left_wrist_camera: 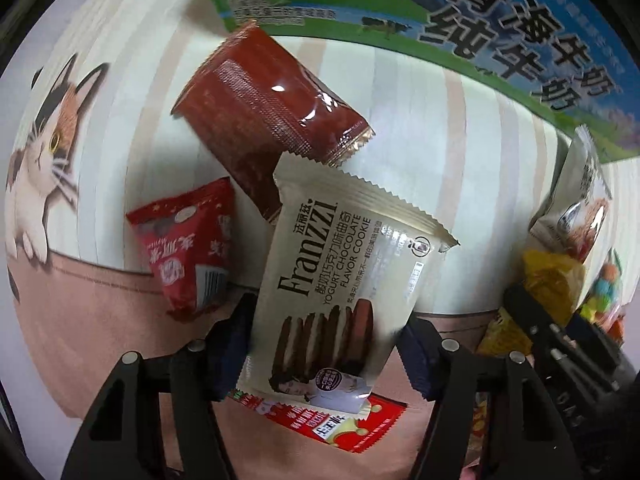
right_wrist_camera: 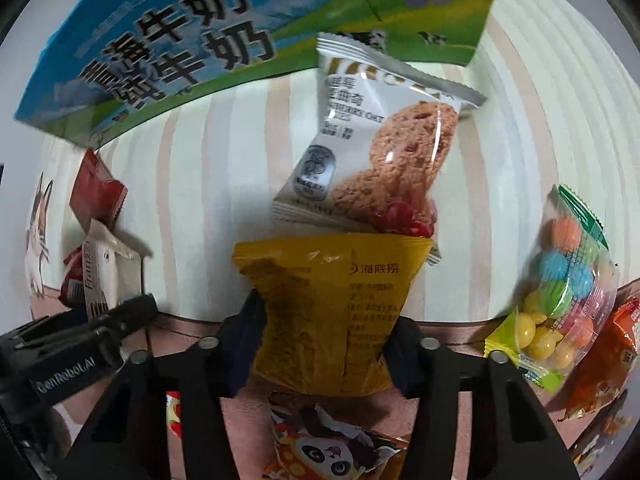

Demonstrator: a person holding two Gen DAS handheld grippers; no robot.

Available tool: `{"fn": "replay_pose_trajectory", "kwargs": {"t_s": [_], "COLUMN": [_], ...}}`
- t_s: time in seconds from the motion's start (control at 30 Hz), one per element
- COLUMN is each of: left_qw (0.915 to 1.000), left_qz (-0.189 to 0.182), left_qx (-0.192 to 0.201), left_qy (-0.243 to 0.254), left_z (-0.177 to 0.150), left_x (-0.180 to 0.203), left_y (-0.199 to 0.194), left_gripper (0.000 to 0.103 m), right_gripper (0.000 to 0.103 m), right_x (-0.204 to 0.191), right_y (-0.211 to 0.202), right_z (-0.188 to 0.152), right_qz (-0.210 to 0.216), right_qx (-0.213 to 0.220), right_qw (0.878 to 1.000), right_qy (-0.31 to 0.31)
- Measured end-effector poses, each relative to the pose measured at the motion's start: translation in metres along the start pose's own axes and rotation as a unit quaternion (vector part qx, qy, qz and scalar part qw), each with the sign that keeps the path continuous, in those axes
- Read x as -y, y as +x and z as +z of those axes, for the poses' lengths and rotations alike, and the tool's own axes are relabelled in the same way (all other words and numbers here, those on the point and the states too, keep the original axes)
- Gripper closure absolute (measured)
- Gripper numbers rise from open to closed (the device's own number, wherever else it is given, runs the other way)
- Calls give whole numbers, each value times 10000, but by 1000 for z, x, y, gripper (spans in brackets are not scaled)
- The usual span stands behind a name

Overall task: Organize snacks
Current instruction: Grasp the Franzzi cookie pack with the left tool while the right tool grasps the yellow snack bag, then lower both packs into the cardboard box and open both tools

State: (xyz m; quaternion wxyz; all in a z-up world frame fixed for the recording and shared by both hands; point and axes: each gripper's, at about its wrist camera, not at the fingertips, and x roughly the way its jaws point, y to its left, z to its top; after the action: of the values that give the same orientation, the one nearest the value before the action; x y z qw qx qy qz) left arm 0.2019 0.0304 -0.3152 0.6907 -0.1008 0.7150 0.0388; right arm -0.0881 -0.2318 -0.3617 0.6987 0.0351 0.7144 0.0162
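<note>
In the left wrist view, the left gripper (left_wrist_camera: pixel 324 354) points down at a striped tablecloth (left_wrist_camera: pixel 400 120) printed with a cat; its dark pads clamp the lower part of a cream Franzzi cookie packet (left_wrist_camera: pixel 344 276). Around it lie one brown packet (left_wrist_camera: pixel 260 100), one small red pouch (left_wrist_camera: pixel 188 244) and one red-and-yellow packet (left_wrist_camera: pixel 344 424) beneath. A milk carton box (left_wrist_camera: pixel 460 20) stands along the top.

In the right wrist view, the right gripper (right_wrist_camera: pixel 324 344) also points down, pads squeezing one yellow snack pouch (right_wrist_camera: pixel 324 312). One oat cookie packet (right_wrist_camera: pixel 380 152) touches its top edge. One bag of coloured candy balls (right_wrist_camera: pixel 560 292) lies to the right, an orange packet (right_wrist_camera: pixel 604 360) beside it, blurred, possibly more behind. One panda-printed packet (right_wrist_camera: pixel 332 452) sits below.
</note>
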Motion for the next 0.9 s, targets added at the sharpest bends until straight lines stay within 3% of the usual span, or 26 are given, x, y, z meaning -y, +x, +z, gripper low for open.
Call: {"fn": "replay_pose_trajectory", "kwargs": {"t_s": [0.17,0.5,0.67,0.9], "left_qw": [9999,9985,9955,9866], "left_qz": [-104,-374,-745,-1337], "left_qx": [95,381,583,934], "left_qy": [-90,-69,-35,-66], "left_z": [-7,-20,-16,8], "left_x": [-5,-5,-4,3], "left_y": [-19,-64,-111,-184], "left_gripper": [41,41,41,41], "right_gripper": [55,56,56,56], "right_x": [-6,-4,0,-6], "right_y": [-7,-60,-104,-173], "right_z": [-8,-9,-4,32], "right_qz": [179,716,1024,1390], "right_qx": [32,96,323,781], "right_qw": [9998,9974,9942,9870], "right_qy": [13,-39,-85,-188]}}
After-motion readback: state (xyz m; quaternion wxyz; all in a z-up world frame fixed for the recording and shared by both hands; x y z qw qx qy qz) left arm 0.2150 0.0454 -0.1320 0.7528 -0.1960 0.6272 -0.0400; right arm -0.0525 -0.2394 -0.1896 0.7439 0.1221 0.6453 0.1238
